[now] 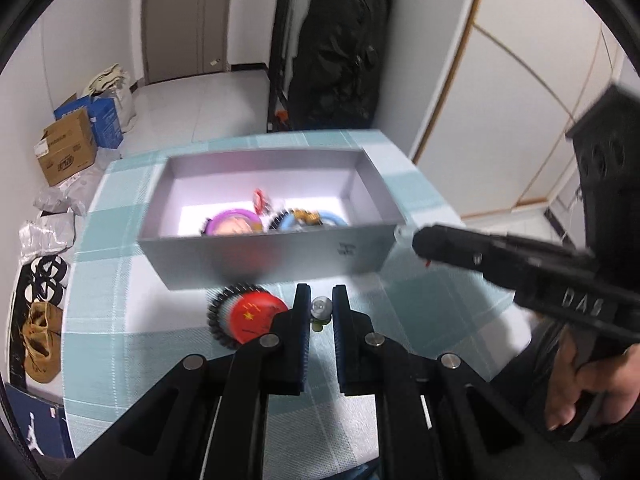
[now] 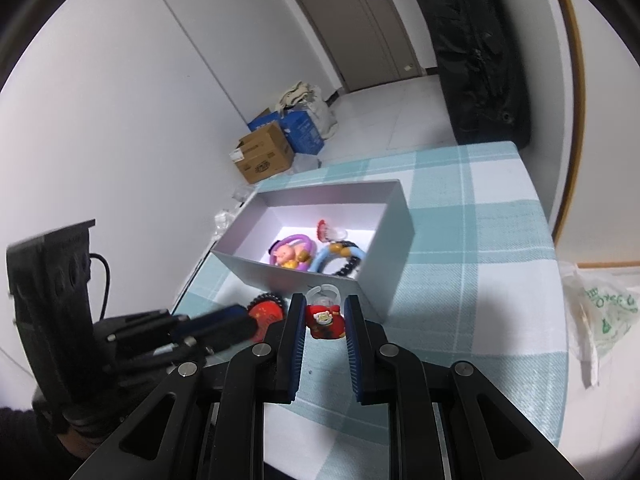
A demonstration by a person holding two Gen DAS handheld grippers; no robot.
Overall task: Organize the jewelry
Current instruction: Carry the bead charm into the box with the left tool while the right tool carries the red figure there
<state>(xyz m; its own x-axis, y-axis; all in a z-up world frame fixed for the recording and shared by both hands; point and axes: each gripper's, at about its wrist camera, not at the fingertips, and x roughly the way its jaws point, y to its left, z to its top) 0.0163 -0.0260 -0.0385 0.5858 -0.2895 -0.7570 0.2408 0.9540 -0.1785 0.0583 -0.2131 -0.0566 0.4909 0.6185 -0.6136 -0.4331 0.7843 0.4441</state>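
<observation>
Right wrist view is showing the right gripper [image 2: 322, 316] gripping a red figure ring [image 2: 325, 320], hovering just before the grey box [image 2: 396, 240], jaws pointing toward it.

The table [image 1: 120, 280], under a pale teal checked cloth, serves as the landmark. On the floor left of it stands a brown carton [image 1: 66, 152], touching a blue box [image 1: 102, 120] beyond it, with a pale cloth bag [image 1: 110, 84] slumped over the blue box. Clear plastic wrappings [image 1: 52, 216] lie on the floor beside the table's left edge, and nearer the camera a tan boot [image 1: 40, 340]. Past the table's far edge a tall black bag [image 1: 340, 52] leans against the wall, next to a grey door [image 1: 184, 16]. Off the table's right side hangs a white plastic bag [image 2: 600, 312] with green print.
</observation>
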